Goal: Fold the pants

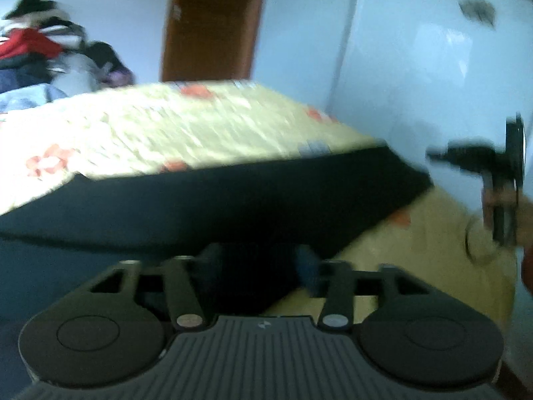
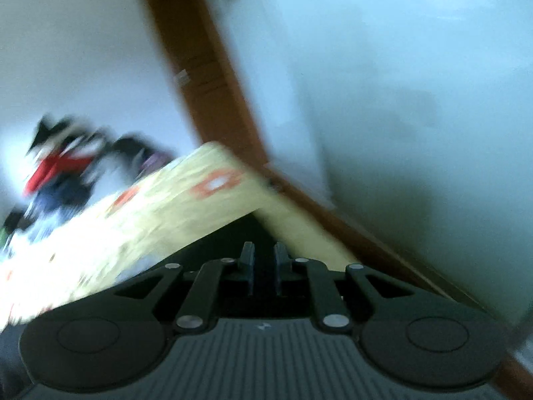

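Note:
The dark pants [image 1: 233,200] lie flat on a yellow flowered bed cover [image 1: 166,126], their folded edge running across the left wrist view. My left gripper [image 1: 260,260] hangs just over their near edge, open, its fingers wide apart and pressing on nothing. At the right edge of that view my right gripper [image 1: 436,157] is carried in a hand [image 1: 506,206] just past the pants' right corner. In the tilted, blurred right wrist view, my right gripper [image 2: 265,256] shows a narrow gap between its pads. Nothing sits in that gap, and the dark pants [image 2: 243,233] lie beyond.
A heap of mixed clothes [image 1: 33,43] is piled at the far left of the bed. A brown wooden post [image 1: 213,23] stands behind the bed, and white cabinet doors [image 1: 416,66] run along its right side. The bed cover [image 2: 133,226] ends near that wooden edge.

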### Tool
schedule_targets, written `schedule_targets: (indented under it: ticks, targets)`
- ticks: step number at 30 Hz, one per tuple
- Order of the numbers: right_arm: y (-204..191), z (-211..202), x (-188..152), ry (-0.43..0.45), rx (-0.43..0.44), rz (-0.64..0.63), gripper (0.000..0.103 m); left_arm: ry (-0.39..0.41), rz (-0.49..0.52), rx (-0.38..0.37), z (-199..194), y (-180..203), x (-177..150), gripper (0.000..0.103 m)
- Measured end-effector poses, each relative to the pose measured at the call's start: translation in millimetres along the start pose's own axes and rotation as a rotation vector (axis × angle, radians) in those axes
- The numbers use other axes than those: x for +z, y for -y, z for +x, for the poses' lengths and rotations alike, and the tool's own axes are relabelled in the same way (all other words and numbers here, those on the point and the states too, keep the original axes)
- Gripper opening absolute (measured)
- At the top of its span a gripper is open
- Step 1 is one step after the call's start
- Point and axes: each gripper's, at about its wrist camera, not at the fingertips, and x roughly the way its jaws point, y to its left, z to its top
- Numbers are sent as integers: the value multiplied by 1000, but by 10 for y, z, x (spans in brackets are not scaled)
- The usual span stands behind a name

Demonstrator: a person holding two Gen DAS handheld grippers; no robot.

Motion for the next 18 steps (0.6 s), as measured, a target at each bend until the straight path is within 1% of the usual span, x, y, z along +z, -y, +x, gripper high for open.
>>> schedule_targets:
  ticks: [1,2,3,4,5,6,8,9,10,11,13,14,15,16,18]
  targets:
    - [-83,69,-13,-37,25,-35,12,32,-16,25,-13,-29,21,75]
    - [-135,156,-42,-81,49,-53,12,56,-30,61,-10,-62,39,76]
    - [-150,239,-73,-128,54,-58,12,61,-36,90,12,-86,48,76]
    - [-130,327,-118,-179,40,-53,12,51,-40,115,42,-116,50,76]
    - [-81,360,-150,-194,25,-38,12,37,-48,138,70,-154,40,76]
    - [-15,322,-169,-173,20,-5,12,25,-56,156,93,-191,18,76]
    - [135,124,-156,-92,-9,92,13,11,-70,180,115,-257,-44,76]
    - [211,36,-155,-63,-9,143,15,1,-75,193,135,-282,-72,76]
    - [302,-33,-158,-50,4,208,22,-7,-78,203,160,-296,-98,76]
    - [408,-72,-177,-60,36,280,27,-11,-81,207,178,-307,-119,76]
    - [567,-88,-264,-105,106,422,47,-17,-92,204,205,-333,-162,76]
    - [618,-72,-307,-124,133,475,50,-18,-95,201,223,-331,-178,76]
    - [649,-53,-344,-134,153,508,51,-17,-91,202,235,-333,-199,77]
    - [651,-30,-367,-138,155,516,49,-14,-80,208,241,-315,-207,78]
    - [629,-31,-372,-124,127,500,49,-5,-42,222,252,-263,-256,79]
